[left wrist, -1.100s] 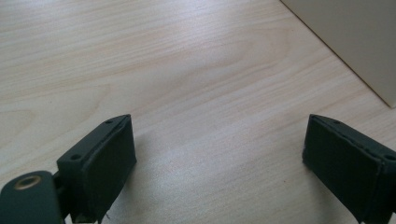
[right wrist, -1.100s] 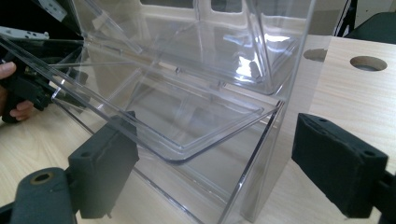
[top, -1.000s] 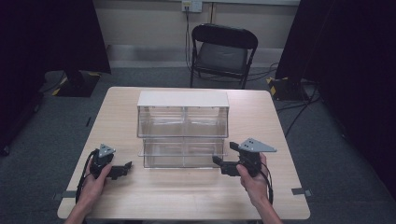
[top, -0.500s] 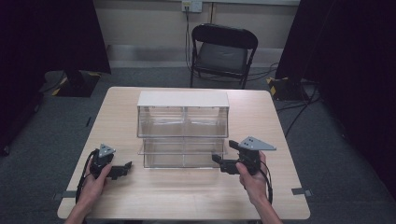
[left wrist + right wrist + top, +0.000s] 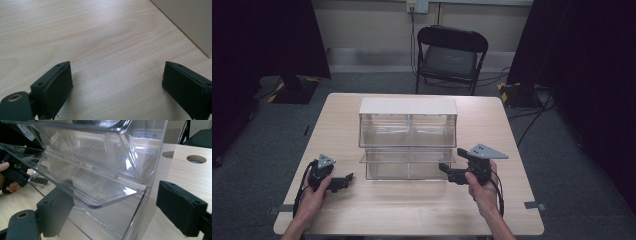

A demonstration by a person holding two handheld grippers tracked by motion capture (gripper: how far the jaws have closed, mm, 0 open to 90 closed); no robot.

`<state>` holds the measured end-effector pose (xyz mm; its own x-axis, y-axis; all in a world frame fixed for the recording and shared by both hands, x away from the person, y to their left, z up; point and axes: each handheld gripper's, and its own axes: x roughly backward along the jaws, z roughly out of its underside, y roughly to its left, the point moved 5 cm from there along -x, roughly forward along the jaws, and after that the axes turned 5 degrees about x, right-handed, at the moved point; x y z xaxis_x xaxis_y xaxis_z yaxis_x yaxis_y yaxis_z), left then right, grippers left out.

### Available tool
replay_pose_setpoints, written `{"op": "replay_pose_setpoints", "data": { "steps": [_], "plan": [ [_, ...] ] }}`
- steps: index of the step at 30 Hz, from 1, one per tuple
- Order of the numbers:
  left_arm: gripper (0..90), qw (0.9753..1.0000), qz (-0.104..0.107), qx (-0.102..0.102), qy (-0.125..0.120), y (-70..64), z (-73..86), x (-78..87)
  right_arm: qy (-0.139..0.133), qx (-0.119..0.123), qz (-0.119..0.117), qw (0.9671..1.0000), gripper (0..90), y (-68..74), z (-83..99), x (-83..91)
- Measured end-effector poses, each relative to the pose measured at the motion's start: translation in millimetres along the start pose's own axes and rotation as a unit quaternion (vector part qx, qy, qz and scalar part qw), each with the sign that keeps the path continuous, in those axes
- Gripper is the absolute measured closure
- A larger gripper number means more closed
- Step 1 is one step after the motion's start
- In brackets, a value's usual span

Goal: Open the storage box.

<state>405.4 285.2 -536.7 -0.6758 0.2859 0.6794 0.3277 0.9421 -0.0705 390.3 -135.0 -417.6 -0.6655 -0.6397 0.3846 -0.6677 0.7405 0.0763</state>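
Note:
A clear plastic drawer cabinet (image 5: 408, 137) with a white top stands in the middle of the wooden table (image 5: 412, 215). My right gripper (image 5: 444, 170) is held at its front right corner, jaws open. In the right gripper view the cabinet's lower corner (image 5: 100, 170) stands between the spread jaws of the right gripper (image 5: 112, 212), and I cannot tell whether they touch it. My left gripper (image 5: 348, 177) rests low on the table to the left of the cabinet and points toward it. In its own view the left gripper (image 5: 117, 85) is open over bare wood.
A black folding chair (image 5: 451, 55) stands behind the table's far edge. Two round holes (image 5: 196, 158) are cut in the tabletop beside the cabinet. A pale panel (image 5: 190, 22) sits ahead of the left gripper. Through the plastic I see the other hand (image 5: 10, 186).

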Motion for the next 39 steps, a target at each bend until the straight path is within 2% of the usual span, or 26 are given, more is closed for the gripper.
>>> {"op": "replay_pose_setpoints", "data": {
  "steps": [29, 39],
  "plan": [
    [8.8, 1.0, 0.0, 0.0, 0.0, 0.0, 0.0, 0.0, -0.002, 0.001, 0.0, 1.0, 13.8, -2.7, -4.4, 0.7],
    [8.8, 1.0, 0.0, 0.0, 0.0, 0.0, 0.0, 0.0, -0.008, 0.004, 0.003, 1.0, 13.8, -4.6, -11.4, 1.1]
  ]
}}
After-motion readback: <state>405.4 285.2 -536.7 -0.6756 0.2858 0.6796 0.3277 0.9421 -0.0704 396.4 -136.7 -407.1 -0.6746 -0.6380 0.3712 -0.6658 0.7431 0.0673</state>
